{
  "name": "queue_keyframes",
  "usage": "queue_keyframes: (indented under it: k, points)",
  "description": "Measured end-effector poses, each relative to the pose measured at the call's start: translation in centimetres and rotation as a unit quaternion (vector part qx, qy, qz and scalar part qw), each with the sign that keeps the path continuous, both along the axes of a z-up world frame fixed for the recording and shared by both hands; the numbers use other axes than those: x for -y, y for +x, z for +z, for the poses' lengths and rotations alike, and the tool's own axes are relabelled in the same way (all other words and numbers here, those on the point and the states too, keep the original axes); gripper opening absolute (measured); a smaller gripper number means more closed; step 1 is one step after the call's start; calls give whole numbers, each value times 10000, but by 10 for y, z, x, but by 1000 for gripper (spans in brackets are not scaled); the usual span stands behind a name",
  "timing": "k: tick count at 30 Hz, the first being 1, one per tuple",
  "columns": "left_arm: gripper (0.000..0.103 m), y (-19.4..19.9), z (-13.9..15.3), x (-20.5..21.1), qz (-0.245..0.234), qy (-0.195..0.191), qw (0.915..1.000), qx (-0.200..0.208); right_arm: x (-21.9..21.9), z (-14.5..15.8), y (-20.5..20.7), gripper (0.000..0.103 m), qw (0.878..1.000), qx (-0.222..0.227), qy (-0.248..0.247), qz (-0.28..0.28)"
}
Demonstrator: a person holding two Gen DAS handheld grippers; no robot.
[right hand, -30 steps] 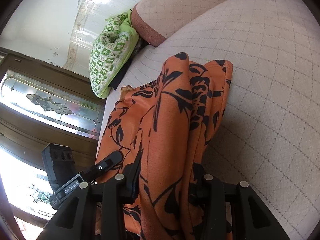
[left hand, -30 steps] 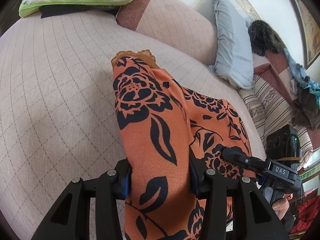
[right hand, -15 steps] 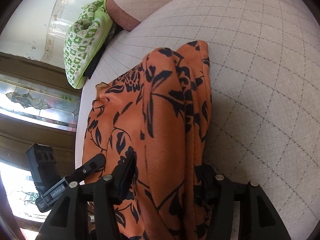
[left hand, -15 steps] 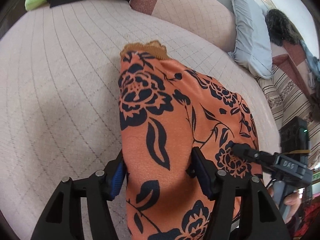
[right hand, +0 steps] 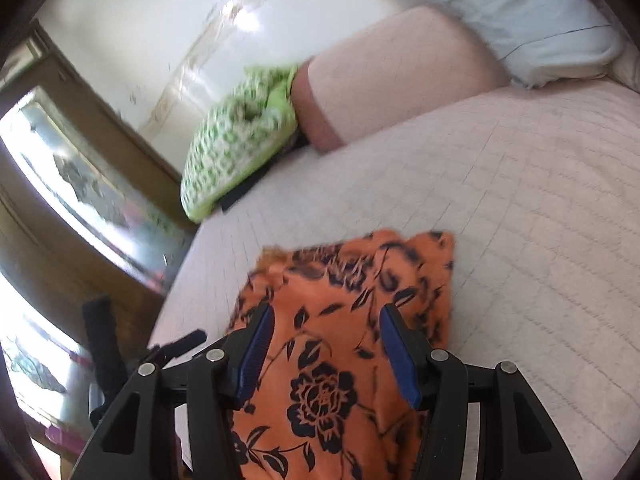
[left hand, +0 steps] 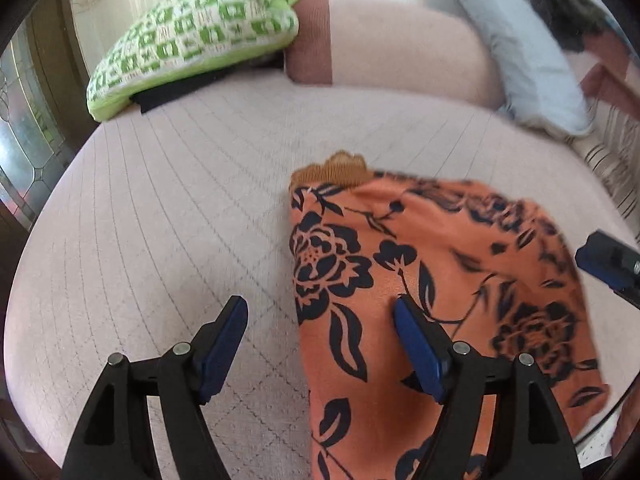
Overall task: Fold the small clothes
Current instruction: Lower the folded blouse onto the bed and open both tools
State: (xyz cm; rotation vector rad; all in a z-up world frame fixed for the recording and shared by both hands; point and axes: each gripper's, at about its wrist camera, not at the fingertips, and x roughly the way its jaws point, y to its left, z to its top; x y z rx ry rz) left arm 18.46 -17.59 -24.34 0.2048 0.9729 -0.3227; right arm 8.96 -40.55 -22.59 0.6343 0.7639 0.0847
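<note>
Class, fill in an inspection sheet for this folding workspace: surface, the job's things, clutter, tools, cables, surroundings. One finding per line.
Surface: pale quilted bed cover, flat.
Job's things: orange floral garment lying on the cover, a brown frilled edge at its far end.
Clutter: green checked pillow on a dark cloth; grey pillow; pink bolster.
Tools: left tool open, jaws just widened, one finger over the garment, one over bare cover; right tool open above the garment, not pinching it.
Cables: nothing seen.
Surroundings: white wall, stained-glass window in a wooden frame.
</note>
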Motion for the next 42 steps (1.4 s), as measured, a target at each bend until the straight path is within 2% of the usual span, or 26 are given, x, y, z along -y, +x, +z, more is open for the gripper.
queue_keyframes:
  k: [5, 8, 11, 14, 21, 37, 40, 42]
  points:
    - [84, 3, -15, 8, -145, 211, 9997, 41, -4, -44, 25, 57, 9944, -1050, -1, -107]
    - [87, 7, -20, 12, -212, 305, 9993, 36, 6, -52, 30, 55, 9933, -1132, 163, -147]
    - [92, 12, -25, 13, -194, 286, 9994, -12, 1, -58, 36, 56, 9926, -1209, -118, -66]
    - [95, 17, -30, 12, -151, 260, 9995, -23, -2, -58, 40, 58, 9923, -1206, -274, -29]
    - [96, 11, -31, 11, -95, 271, 9995, 109, -6, -62, 38, 58, 9929, -1122, -391, -46]
    - [101, 5, -37, 6, 183, 152, 9996, 163, -5, -67, 29, 58, 9961, -778, -365, -185]
    - [101, -1, -35, -1, 297, -49, 9995, 111, -6, -65, 21, 58, 9971, -599, -360, -290]
    - [101, -11, -27, -14, 456, -370, 9983, -64, -4, -60, 12, 58, 9972, -530, -276, -457]
